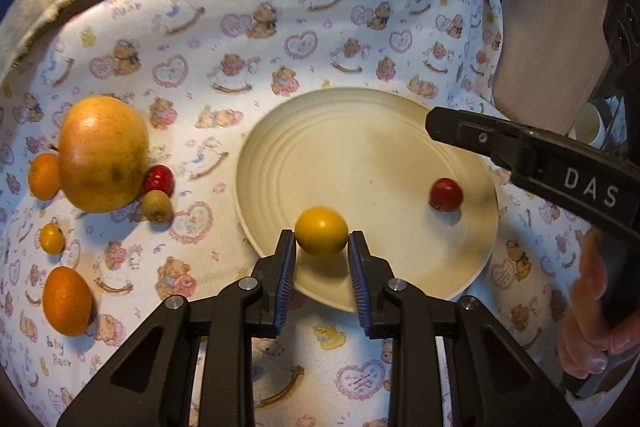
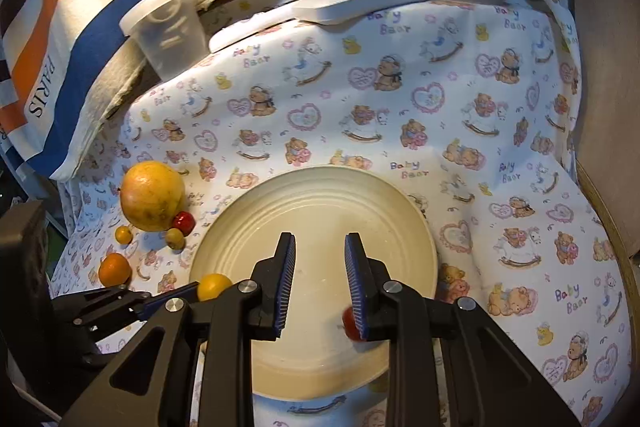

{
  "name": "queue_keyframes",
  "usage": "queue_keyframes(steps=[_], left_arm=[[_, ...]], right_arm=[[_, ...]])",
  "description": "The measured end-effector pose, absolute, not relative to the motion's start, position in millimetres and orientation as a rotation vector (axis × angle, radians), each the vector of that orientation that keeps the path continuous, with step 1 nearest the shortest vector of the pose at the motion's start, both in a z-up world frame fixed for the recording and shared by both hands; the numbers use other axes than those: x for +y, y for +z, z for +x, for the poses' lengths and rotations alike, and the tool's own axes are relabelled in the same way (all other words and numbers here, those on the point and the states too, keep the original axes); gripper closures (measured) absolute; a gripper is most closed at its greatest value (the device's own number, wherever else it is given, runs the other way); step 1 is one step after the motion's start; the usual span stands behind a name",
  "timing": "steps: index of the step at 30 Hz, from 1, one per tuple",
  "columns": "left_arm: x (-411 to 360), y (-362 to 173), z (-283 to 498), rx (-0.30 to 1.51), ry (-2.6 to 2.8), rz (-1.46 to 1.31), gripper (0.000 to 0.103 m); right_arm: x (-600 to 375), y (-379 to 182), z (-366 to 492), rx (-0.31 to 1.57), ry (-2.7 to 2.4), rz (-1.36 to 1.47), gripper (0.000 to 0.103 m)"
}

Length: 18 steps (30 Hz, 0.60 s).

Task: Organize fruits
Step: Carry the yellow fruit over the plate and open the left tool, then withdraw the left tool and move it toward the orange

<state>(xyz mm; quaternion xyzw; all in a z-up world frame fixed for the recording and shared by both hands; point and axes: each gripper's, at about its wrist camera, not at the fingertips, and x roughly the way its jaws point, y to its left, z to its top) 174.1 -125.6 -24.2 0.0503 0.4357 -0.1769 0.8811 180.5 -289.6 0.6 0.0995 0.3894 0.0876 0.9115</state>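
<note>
A cream plate (image 1: 360,147) lies on the teddy-bear cloth; it also shows in the right wrist view (image 2: 320,199). My left gripper (image 1: 322,243) is shut on a small yellow fruit (image 1: 321,231) just above the plate's near rim; the fruit also shows in the right wrist view (image 2: 214,286). A small red fruit (image 1: 445,194) lies on the plate. My right gripper (image 2: 320,247) is open and empty over the plate, the red fruit (image 2: 351,323) beside its right finger. The right gripper (image 1: 440,125) reaches in over the plate's right rim.
Left of the plate lie a large orange-yellow fruit (image 1: 102,153), a red fruit (image 1: 159,179), a brownish fruit (image 1: 157,206), and three small oranges (image 1: 67,301). A plastic cup (image 2: 168,27) and a white lamp base (image 2: 360,1) stand at the back.
</note>
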Motion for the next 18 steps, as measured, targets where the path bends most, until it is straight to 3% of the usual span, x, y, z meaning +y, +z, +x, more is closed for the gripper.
queue_keyframes(steps=[7, 9, 11, 14, 16, 18], left_arm=[[-120, -13, 170, 0.872, -0.343, 0.109, 0.077], [-115, -7, 165, 0.844, -0.343, 0.122, 0.071], [-107, 1, 159, 0.808, -0.330, 0.144, 0.054], [-90, 10, 150, 0.777, -0.300, 0.155, 0.051], [-73, 15, 142, 0.747, -0.291, 0.117, 0.048], [-54, 20, 134, 0.708, -0.267, 0.069, 0.038]], right_arm=[[-291, 2, 180, 0.793, 0.159, 0.205, 0.077], [-292, 4, 179, 0.786, 0.157, 0.206, 0.077], [-292, 5, 178, 0.779, 0.155, 0.206, 0.077], [-288, 9, 174, 0.758, 0.159, 0.191, 0.076], [-285, 12, 171, 0.740, 0.158, 0.172, 0.069], [-281, 15, 168, 0.713, 0.149, 0.145, 0.050]])
